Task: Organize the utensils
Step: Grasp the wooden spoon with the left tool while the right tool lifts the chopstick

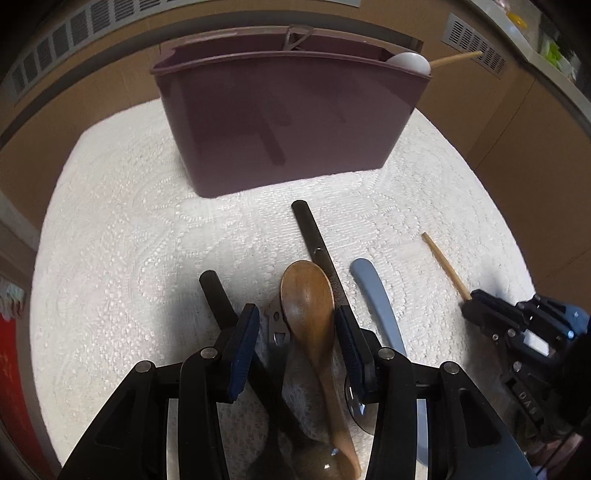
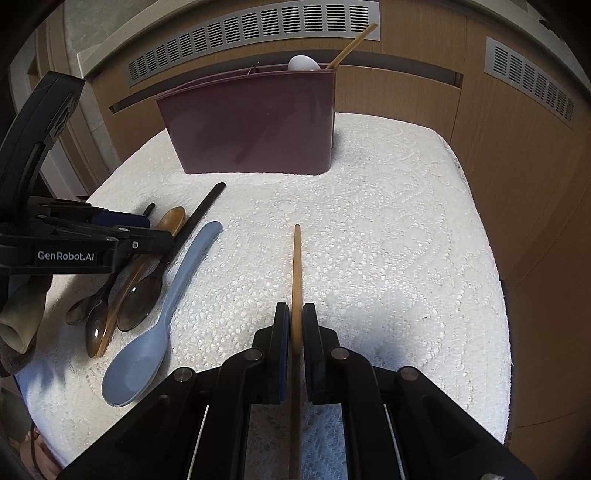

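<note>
A maroon utensil holder [image 1: 288,122] [image 2: 255,129] stands at the back of the white lace cloth [image 2: 388,240]. It holds a white spoon [image 2: 303,62] and one chopstick [image 2: 354,44]. My left gripper [image 1: 295,314] is open and straddles the bowl of a wooden spoon [image 1: 308,295], which lies in a pile with dark-handled spoons [image 1: 314,236]. A blue spoon [image 2: 147,343] lies just right of that pile. My right gripper [image 2: 295,306] is shut on a wooden chopstick [image 2: 296,266] that points toward the holder, low over the cloth.
Wooden cabinet panels with grey vent grilles [image 2: 251,33] rise behind the cloth-covered surface. The cloth's right edge [image 2: 495,295] drops off beside a wooden panel. A sleeve [image 2: 22,317] shows under the left gripper's body at the left.
</note>
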The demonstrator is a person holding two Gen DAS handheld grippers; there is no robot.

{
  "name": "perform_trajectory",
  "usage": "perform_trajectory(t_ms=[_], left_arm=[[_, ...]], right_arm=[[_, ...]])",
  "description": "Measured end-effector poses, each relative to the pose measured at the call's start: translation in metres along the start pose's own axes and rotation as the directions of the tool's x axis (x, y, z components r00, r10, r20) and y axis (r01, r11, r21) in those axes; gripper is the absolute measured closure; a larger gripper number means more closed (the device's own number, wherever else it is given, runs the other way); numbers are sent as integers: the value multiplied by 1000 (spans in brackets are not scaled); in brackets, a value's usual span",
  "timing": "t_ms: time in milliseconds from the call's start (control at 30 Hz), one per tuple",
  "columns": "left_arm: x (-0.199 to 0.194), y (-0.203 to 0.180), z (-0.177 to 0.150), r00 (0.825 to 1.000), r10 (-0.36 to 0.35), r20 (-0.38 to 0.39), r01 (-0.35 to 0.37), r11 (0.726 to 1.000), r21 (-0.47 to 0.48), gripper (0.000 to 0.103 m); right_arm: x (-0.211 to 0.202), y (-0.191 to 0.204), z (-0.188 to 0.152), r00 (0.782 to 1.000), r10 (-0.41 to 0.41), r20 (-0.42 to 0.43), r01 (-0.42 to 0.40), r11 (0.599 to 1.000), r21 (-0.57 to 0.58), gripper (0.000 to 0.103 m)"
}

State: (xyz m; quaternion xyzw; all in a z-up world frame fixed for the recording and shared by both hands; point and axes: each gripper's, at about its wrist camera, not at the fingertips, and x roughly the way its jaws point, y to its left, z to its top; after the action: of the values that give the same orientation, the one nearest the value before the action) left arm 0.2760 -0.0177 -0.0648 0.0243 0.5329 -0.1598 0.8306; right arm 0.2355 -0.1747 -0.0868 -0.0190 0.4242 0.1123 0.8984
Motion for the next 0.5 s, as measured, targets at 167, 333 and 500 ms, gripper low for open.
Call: perform_trajectory(t_ms=[167, 333, 500], left_arm=[[9, -8, 11, 1000, -19, -4, 19, 1000, -1, 64], [6, -16, 12, 999, 25, 41, -26, 999, 24, 72], [-36, -14, -14, 980, 29, 199, -31, 999, 9, 72]], right_arm=[[0, 3, -1, 1000, -8, 3, 8, 1000, -13, 94], [-1, 0, 0, 1000, 1, 5, -1, 1000, -6, 94], [-10, -10, 1, 999, 36, 40, -37, 999, 31, 75]])
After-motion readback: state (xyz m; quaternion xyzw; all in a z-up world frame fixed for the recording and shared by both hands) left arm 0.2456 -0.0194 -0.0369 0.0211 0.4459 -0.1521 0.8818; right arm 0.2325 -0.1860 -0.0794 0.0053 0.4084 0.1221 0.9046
